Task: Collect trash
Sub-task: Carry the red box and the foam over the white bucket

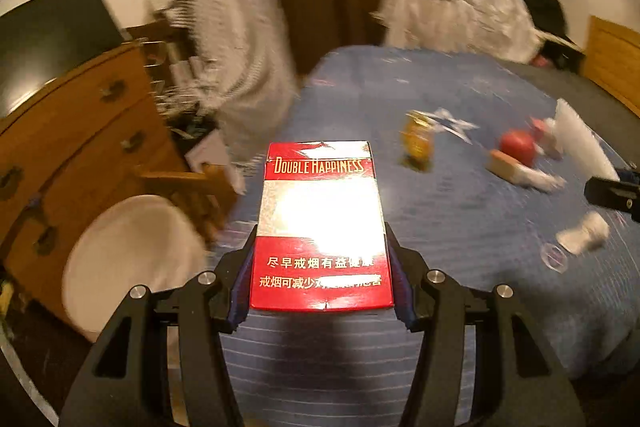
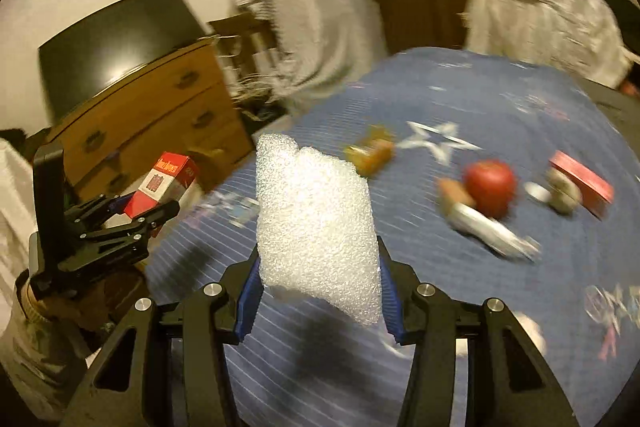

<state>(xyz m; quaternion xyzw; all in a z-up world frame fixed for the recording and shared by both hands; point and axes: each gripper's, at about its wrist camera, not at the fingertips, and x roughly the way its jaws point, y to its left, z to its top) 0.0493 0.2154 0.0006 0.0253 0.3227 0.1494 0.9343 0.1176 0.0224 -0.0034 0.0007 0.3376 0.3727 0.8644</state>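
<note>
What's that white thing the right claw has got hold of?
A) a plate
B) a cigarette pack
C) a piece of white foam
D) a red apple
C: the right claw is closed on a piece of white foam, held up over the blue bedspread.

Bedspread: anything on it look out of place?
Yes. A red apple lies on the blue bedspread among litter: a small yellow packet, a red box and a white stick-like item. Food amid trash looks odd; blur hides finer detail.
</note>
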